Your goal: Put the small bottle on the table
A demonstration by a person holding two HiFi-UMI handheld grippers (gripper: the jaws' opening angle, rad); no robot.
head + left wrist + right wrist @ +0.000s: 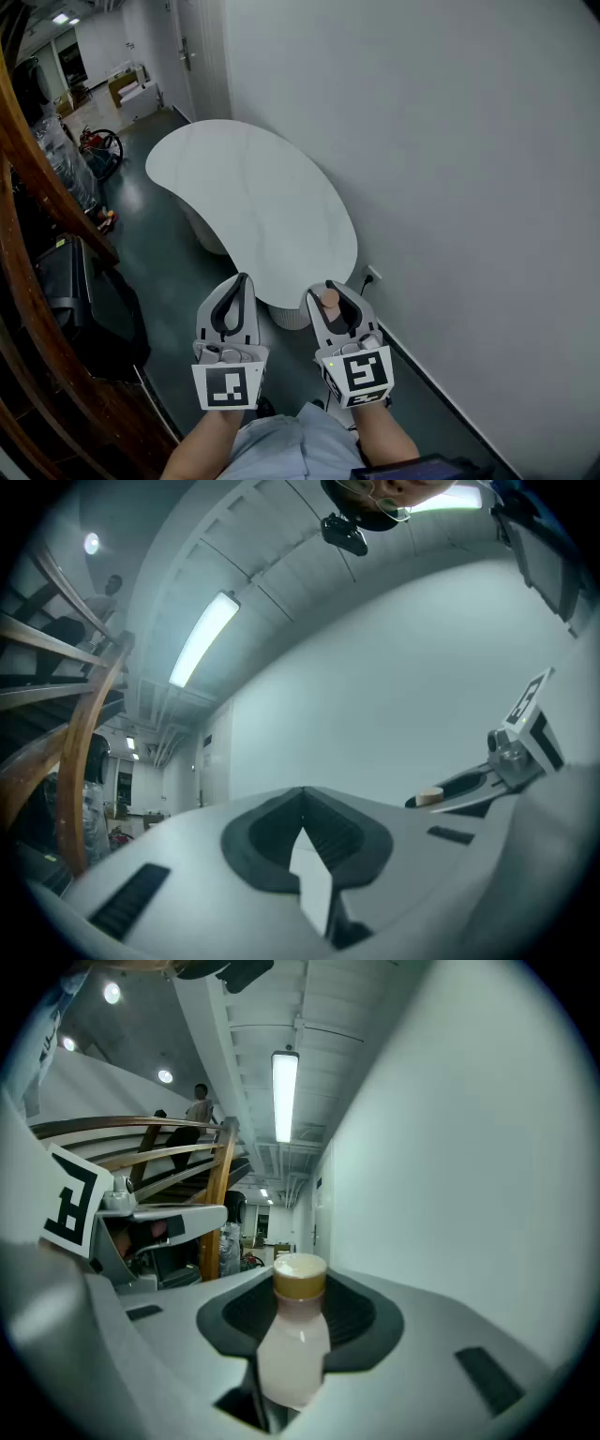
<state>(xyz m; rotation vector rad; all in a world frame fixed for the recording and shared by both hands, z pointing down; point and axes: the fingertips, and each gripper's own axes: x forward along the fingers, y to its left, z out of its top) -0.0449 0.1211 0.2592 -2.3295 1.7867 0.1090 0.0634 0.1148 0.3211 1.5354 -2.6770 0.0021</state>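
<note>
The small bottle [294, 1340] has a milky pink body and a tan cap. It stands upright between the jaws of my right gripper [298, 1283], which is shut on it. In the head view the bottle's cap [330, 299] shows inside my right gripper [327, 285], just short of the near end of the white kidney-shaped table [253, 192]. My left gripper [243, 277] is level with it on the left, its jaws shut with nothing in them. In the left gripper view its tips [302, 793] meet, and the bottle's cap [429, 796] shows far right.
A white wall [450, 169] runs along the right of the table, with a socket [372, 277] near the floor. A curved wooden stair rail [42, 178] and a black unit [89, 305] are on the left. The table's pedestal [291, 315] stands on dark floor. A person [199, 1104] is on the stairs.
</note>
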